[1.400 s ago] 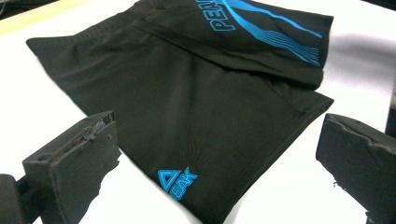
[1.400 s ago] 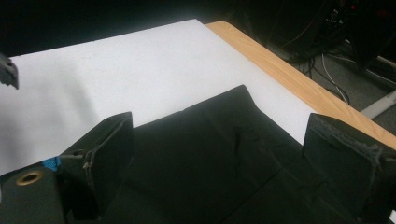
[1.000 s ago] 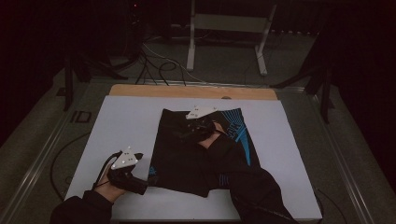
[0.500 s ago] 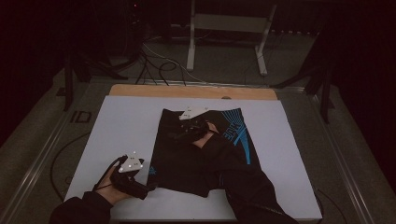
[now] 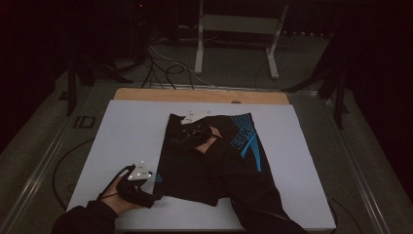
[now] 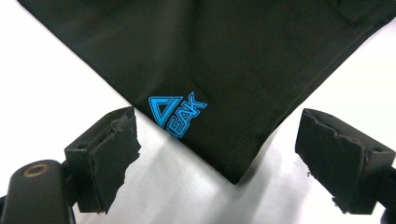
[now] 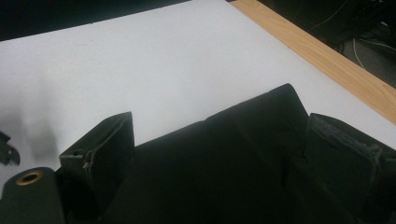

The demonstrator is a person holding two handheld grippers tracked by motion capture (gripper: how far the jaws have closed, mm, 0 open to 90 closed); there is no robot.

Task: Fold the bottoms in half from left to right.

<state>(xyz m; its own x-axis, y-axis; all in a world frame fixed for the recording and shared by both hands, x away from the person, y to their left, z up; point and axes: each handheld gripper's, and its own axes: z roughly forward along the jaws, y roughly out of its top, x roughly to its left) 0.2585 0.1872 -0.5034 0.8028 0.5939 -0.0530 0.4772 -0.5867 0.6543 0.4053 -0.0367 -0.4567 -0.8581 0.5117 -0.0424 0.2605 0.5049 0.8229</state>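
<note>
In the left gripper view we read a blue logo (image 6: 176,113) on the corner of the black shorts (image 6: 224,60); from the high view it is tiny. The shorts (image 5: 214,156) lie flat on the white desk (image 5: 122,136), long axis running away from us. Both the left gripper (image 5: 146,187) and right gripper (image 5: 187,134) keep their fingers wide, holding nothing. The left gripper has moved toward the near corner.
</note>
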